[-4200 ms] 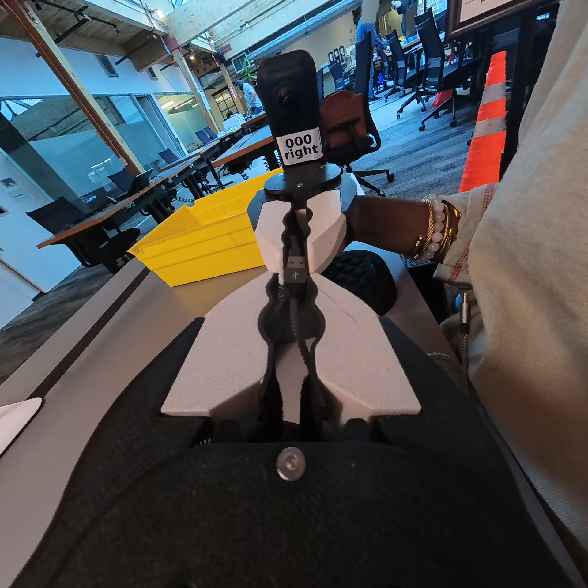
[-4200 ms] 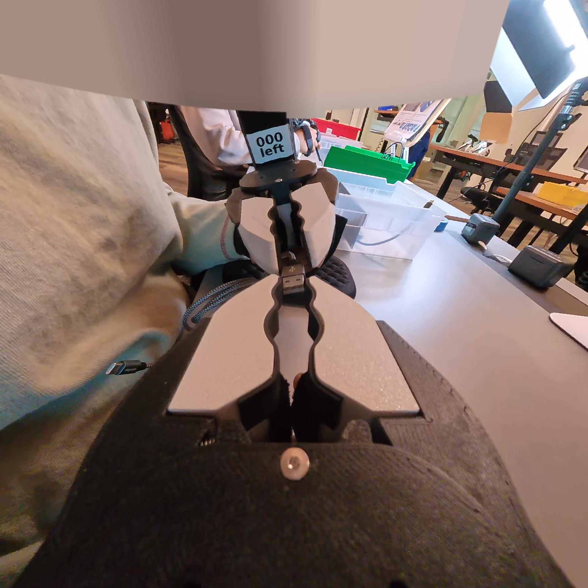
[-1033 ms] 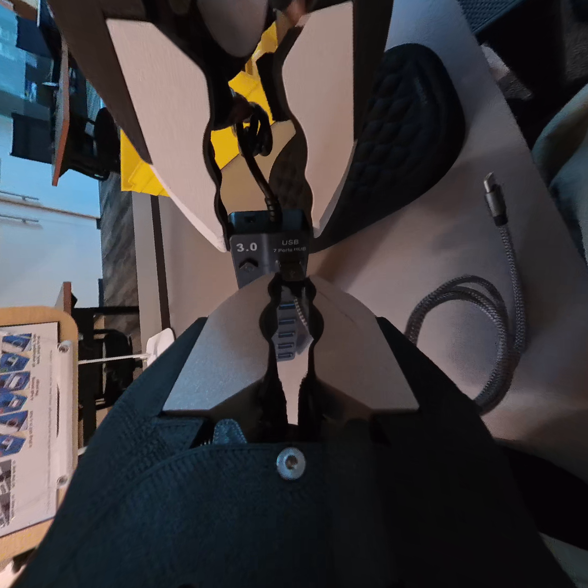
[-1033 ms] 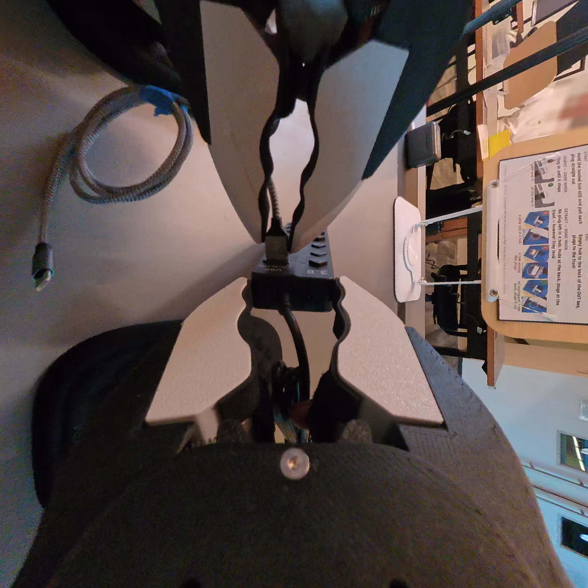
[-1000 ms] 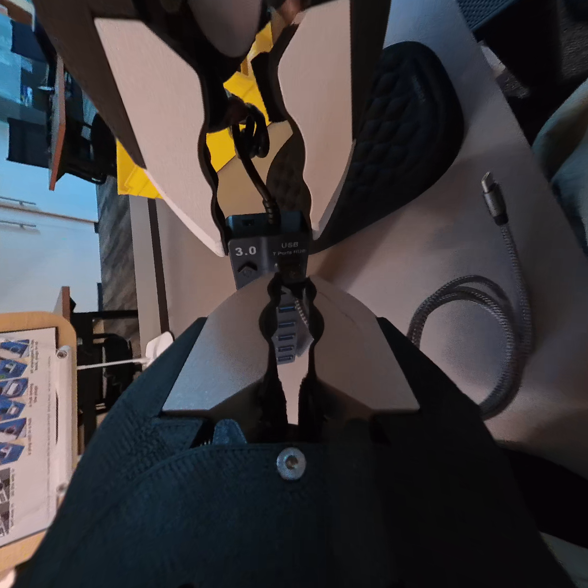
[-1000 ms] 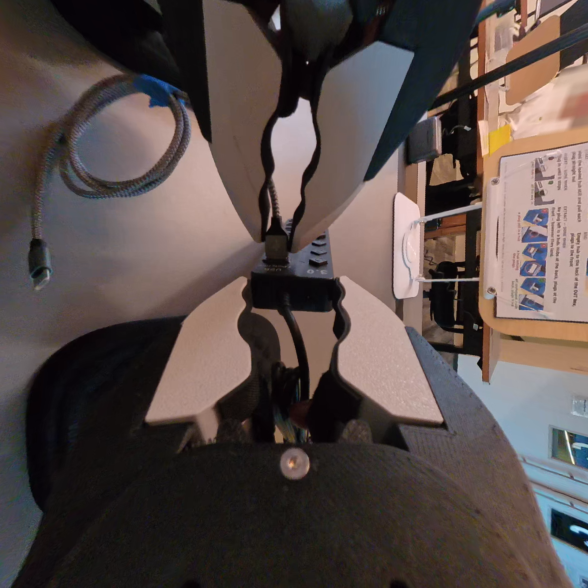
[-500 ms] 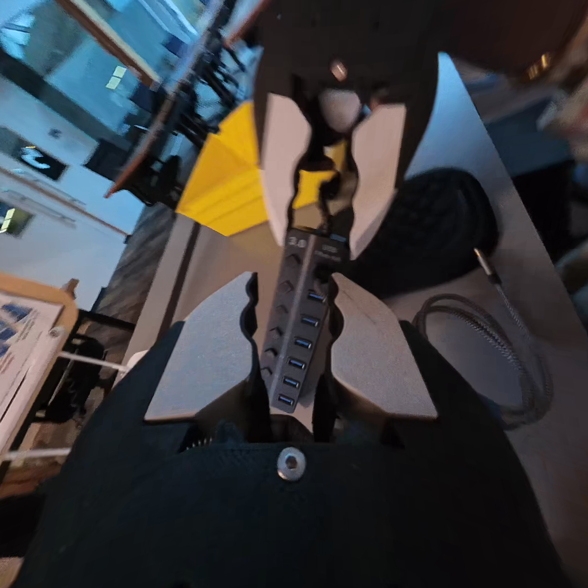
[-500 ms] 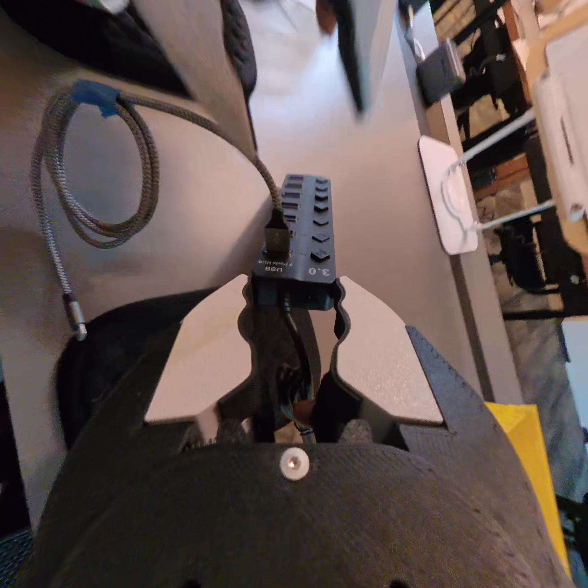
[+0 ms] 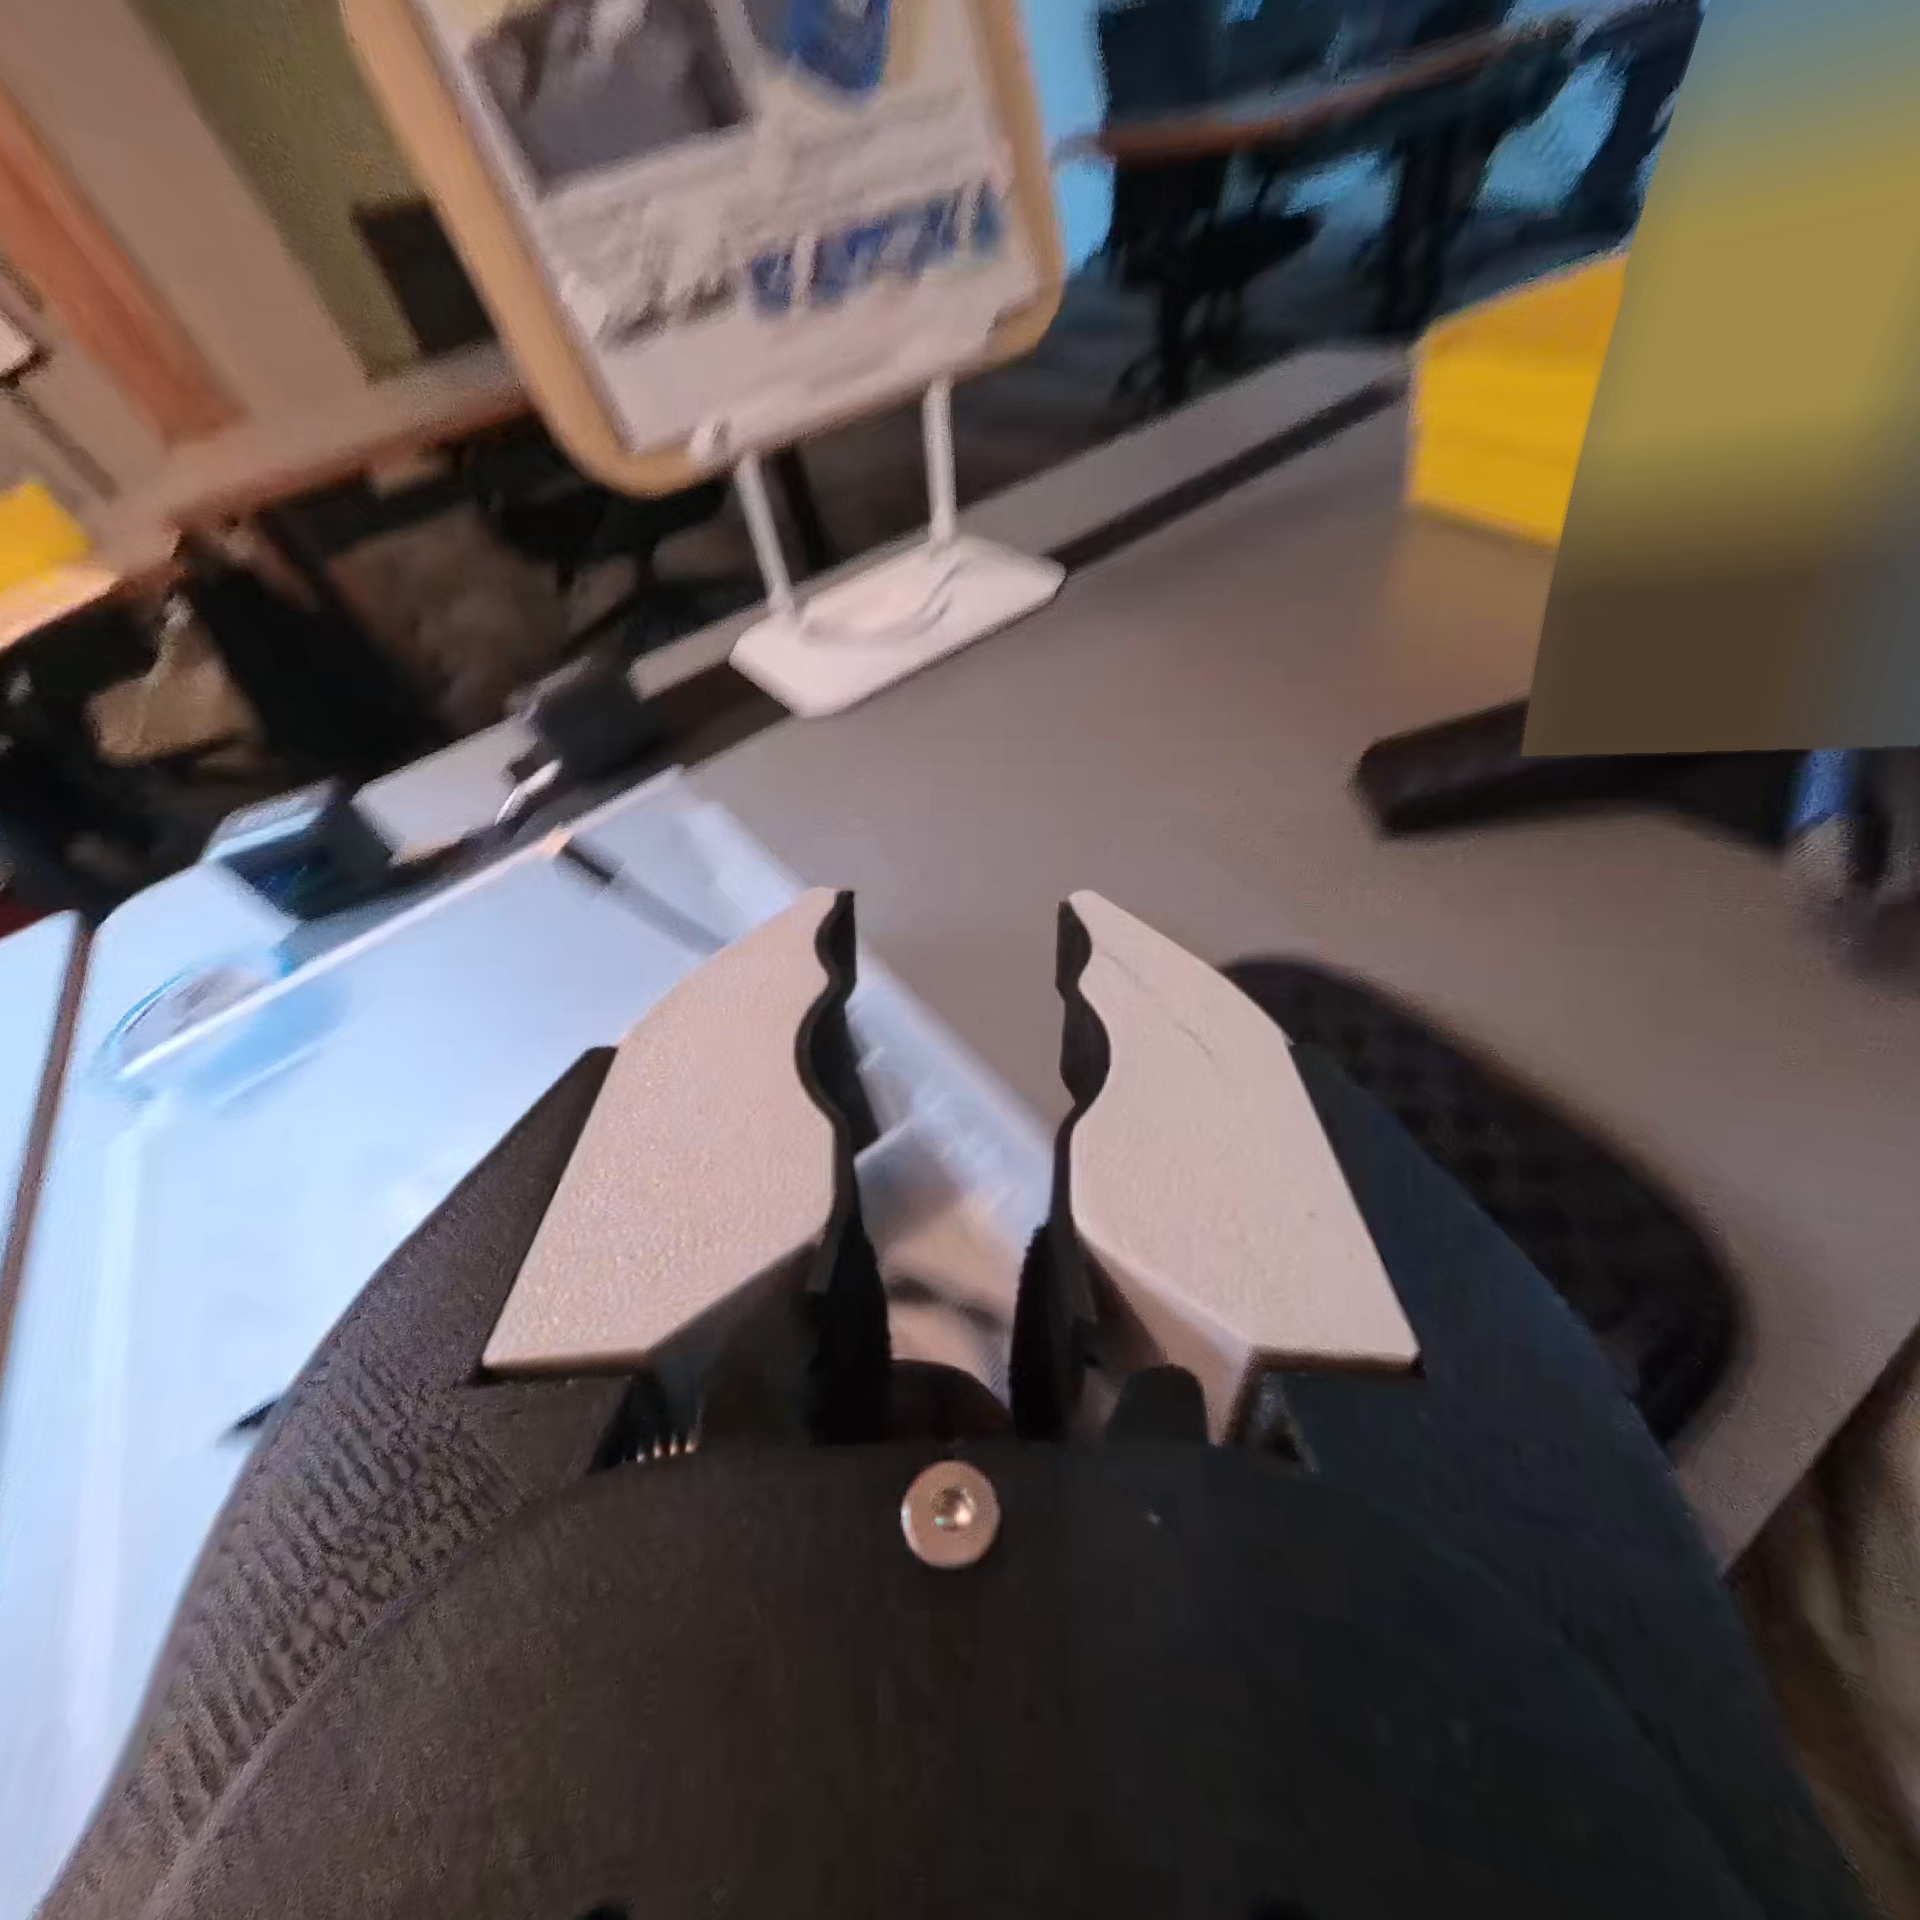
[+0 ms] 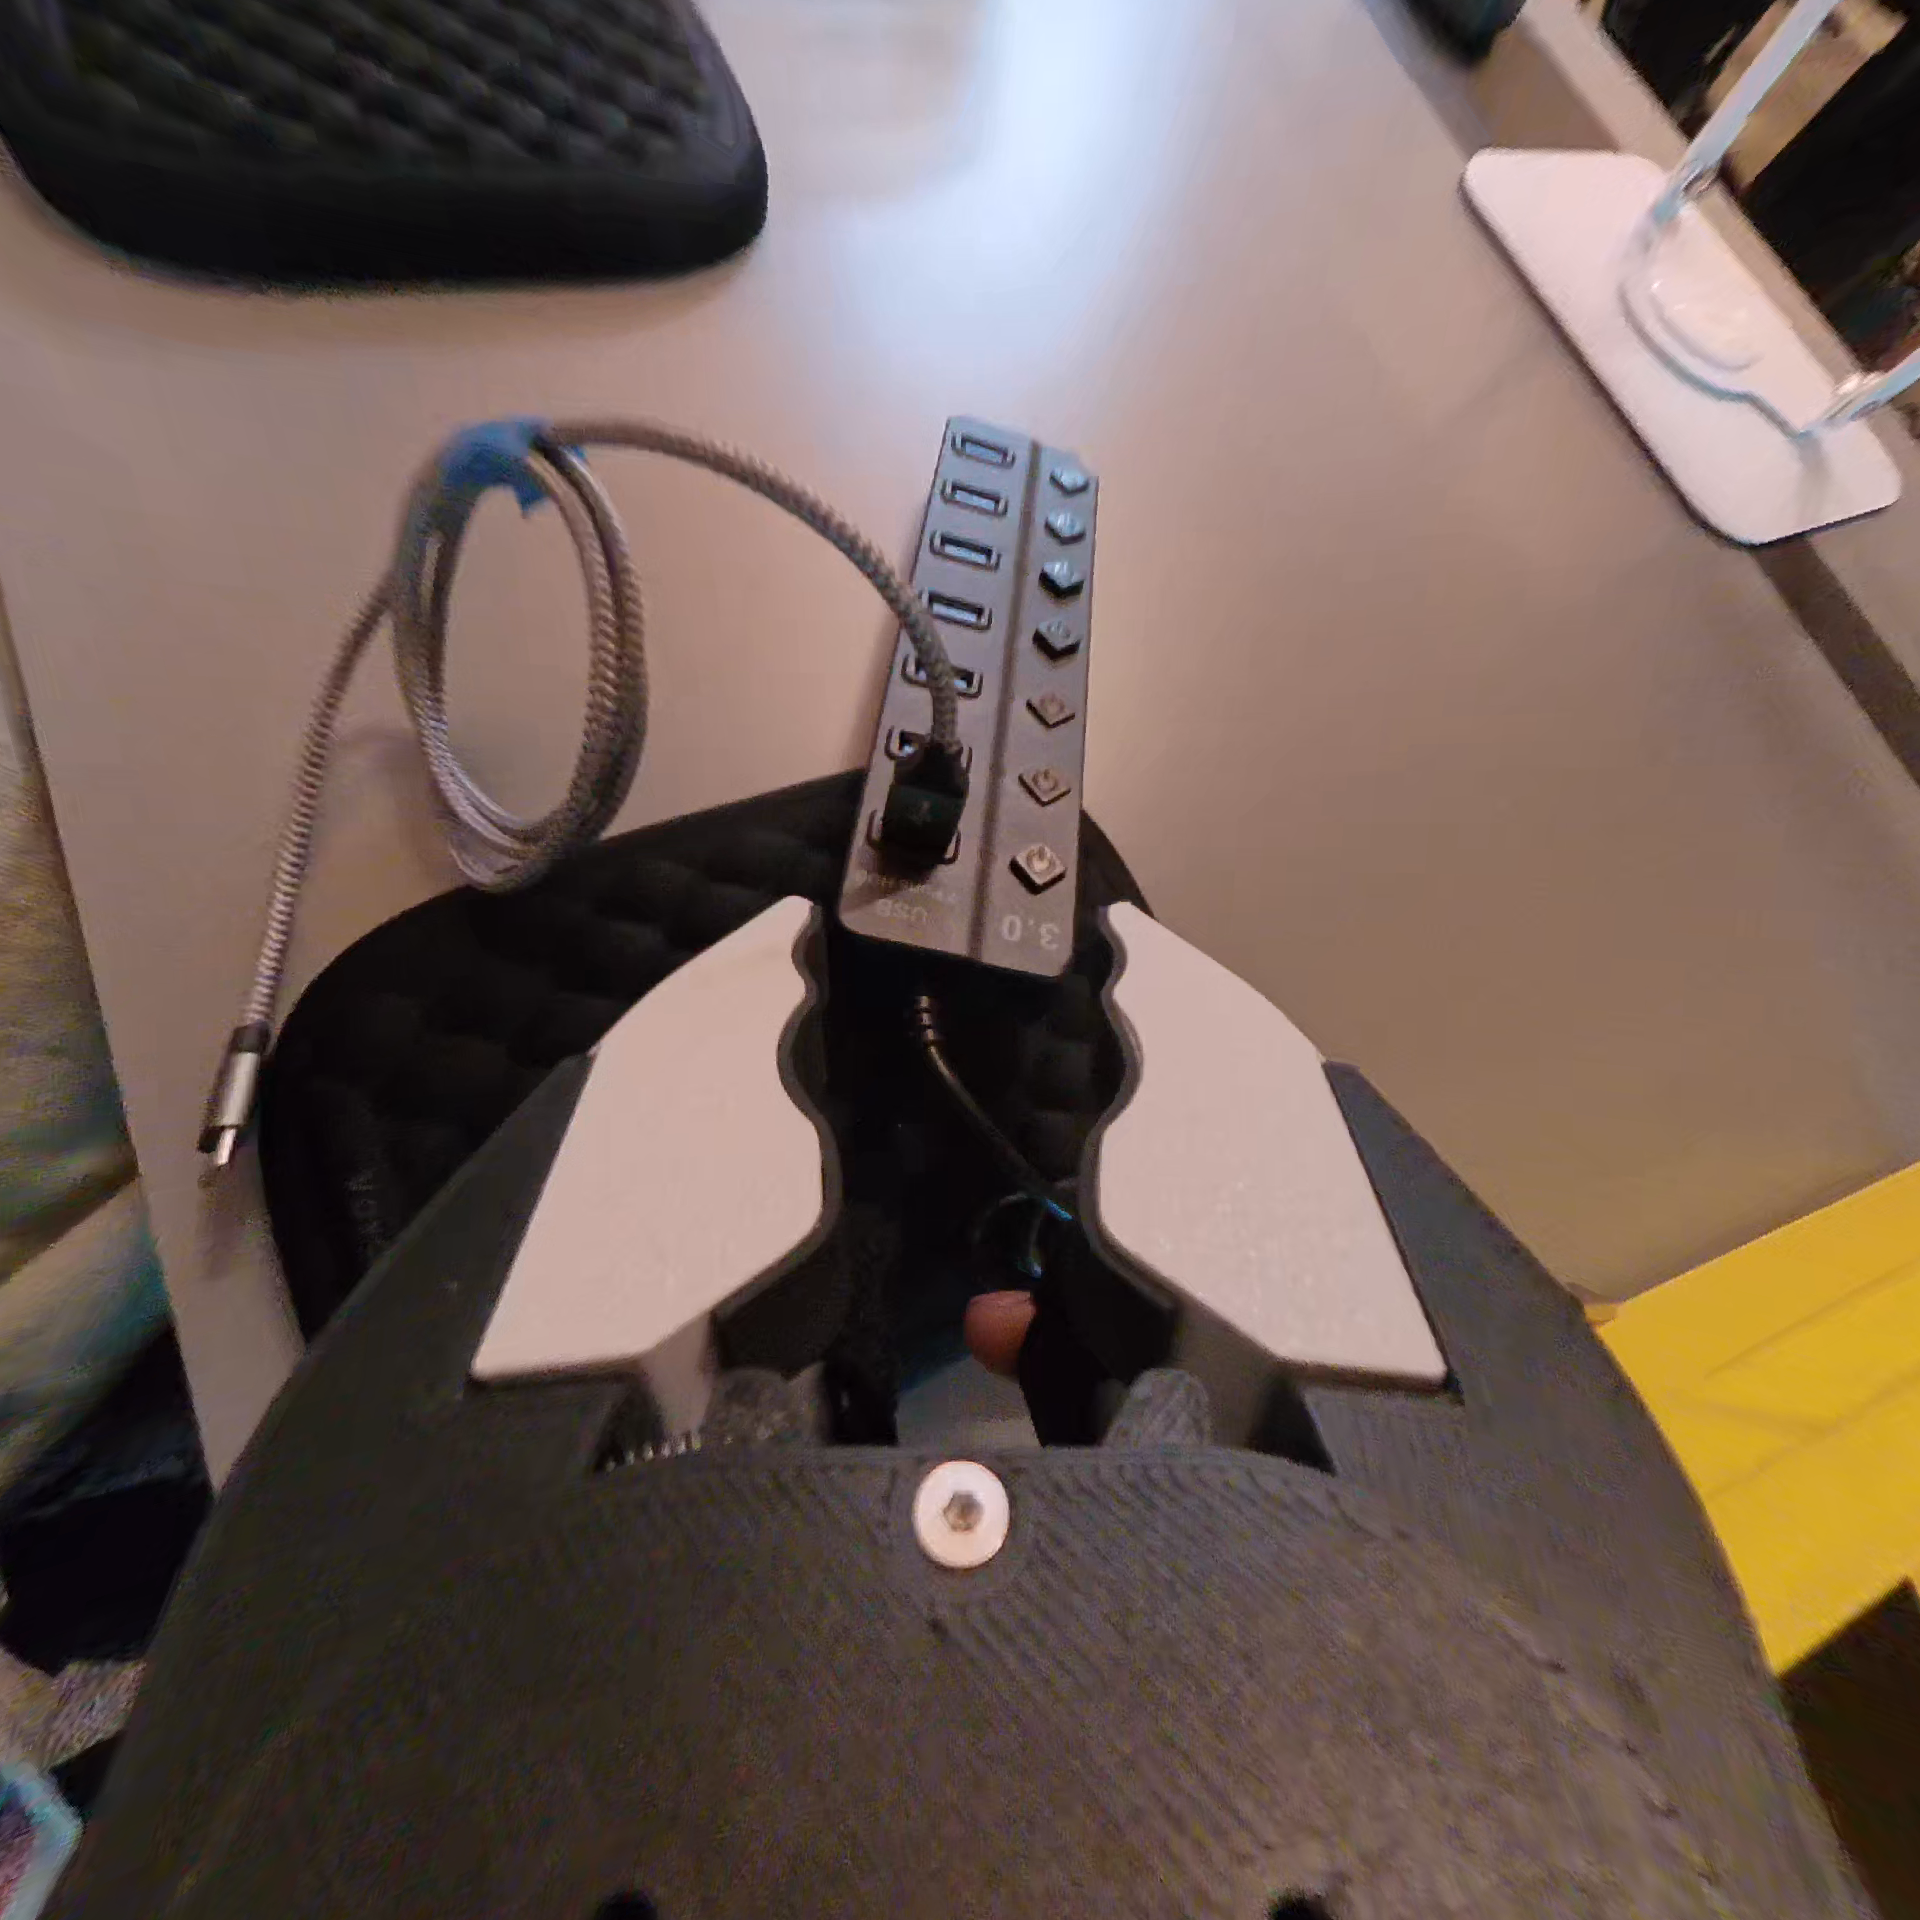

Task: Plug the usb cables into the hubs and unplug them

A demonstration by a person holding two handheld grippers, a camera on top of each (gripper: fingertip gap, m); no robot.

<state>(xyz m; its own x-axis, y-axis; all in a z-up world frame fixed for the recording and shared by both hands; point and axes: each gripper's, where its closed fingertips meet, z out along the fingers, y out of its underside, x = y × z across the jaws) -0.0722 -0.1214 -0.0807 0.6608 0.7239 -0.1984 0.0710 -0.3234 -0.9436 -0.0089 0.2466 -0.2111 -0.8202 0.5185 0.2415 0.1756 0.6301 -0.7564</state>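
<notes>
In the right wrist view, my right gripper [image 10: 961, 914] is shut on the near end of a black USB hub [image 10: 997, 644] and holds it tilted above the grey table. A grey braided cable [image 10: 520, 665] has its dark plug [image 10: 920, 810] seated in the hub's nearest port. Its coil lies on the table to the left, with the free connector [image 10: 234, 1091] near the table edge. My left gripper [image 9: 956, 914] is open and empty, above the edge of a clear plastic bin [image 9: 312, 1039]. The hub does not show in the left wrist view.
A black mesh pad [image 10: 364, 125] lies at the far left, another [image 10: 468, 1018] under my right gripper. A white sign stand [image 10: 1683, 343] stands at the back, also in the left wrist view [image 9: 904, 613]. A yellow bin [image 10: 1766, 1382] is at the right. The left gripper's tips are roughly 40 cm from the right gripper's.
My left gripper let go of the plug, opened, and swung away from the hub towards the clear bin. The cable stays plugged in. My right gripper still holds the hub.
</notes>
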